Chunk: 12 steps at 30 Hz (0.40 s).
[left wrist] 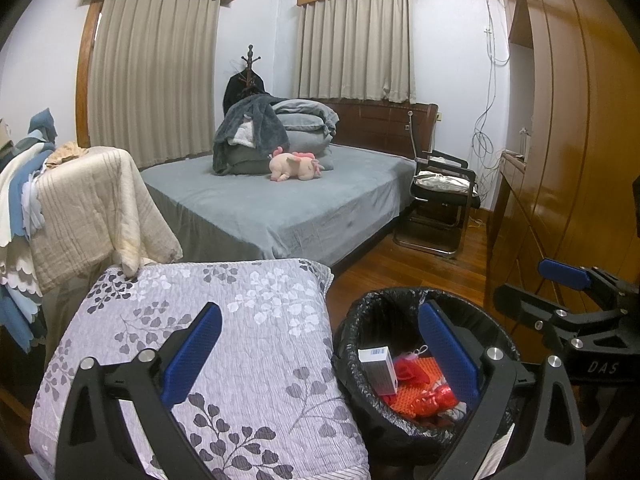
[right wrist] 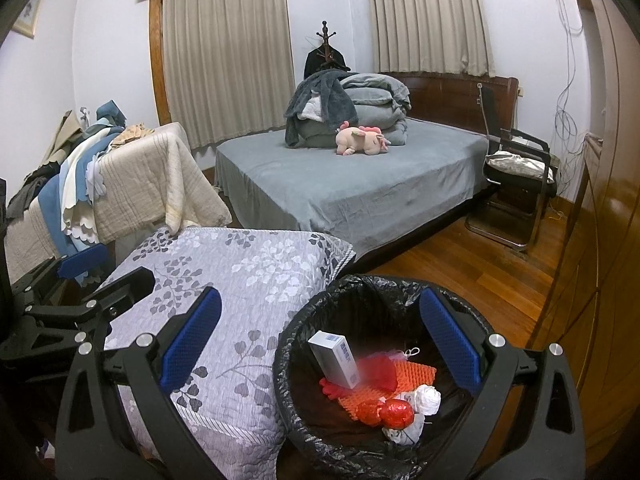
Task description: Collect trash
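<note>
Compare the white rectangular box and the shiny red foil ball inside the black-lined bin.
The white rectangular cardboard box is flat-sided and matte, while the shiny red foil ball is round and crinkled. The box leans tilted on one end against the red and orange trash, whereas the ball lies low on the pile beside white crumpled paper. The box sits toward the bin's left, the ball nearer its middle. Both rest inside the black-bag-lined trash bin, untouched by either gripper.

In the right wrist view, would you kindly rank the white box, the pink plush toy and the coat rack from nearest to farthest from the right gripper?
From the right gripper:
1. White box, in the lined bin just ahead.
2. Pink plush toy, on the bed.
3. Coat rack, in the far corner.
</note>
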{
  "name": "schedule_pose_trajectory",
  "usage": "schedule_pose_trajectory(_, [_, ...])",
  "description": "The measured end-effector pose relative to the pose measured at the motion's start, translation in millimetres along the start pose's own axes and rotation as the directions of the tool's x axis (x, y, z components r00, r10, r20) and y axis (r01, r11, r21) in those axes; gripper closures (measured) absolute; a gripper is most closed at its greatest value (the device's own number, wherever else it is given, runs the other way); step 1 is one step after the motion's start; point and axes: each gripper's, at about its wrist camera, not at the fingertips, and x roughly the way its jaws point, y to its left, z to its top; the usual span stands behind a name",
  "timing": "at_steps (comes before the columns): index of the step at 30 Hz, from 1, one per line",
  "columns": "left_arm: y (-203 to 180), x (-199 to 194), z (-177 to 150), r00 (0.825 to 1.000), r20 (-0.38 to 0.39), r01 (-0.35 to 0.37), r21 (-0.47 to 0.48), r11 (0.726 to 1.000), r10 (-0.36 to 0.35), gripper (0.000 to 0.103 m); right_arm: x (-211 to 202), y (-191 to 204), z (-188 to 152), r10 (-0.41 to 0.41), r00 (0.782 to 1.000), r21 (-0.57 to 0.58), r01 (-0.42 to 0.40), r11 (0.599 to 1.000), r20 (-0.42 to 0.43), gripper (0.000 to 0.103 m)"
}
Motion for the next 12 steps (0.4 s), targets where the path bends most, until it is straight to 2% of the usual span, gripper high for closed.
schedule_pose_trajectory(12, [1.1,-0.5,-0.1,1.000,-0.003,-0.001,-0.001,1.000,0.001,0.006,0.2,1.7,-0.4,0.000,1.000,0.001,0.000,1.000,-0.002,0.006])
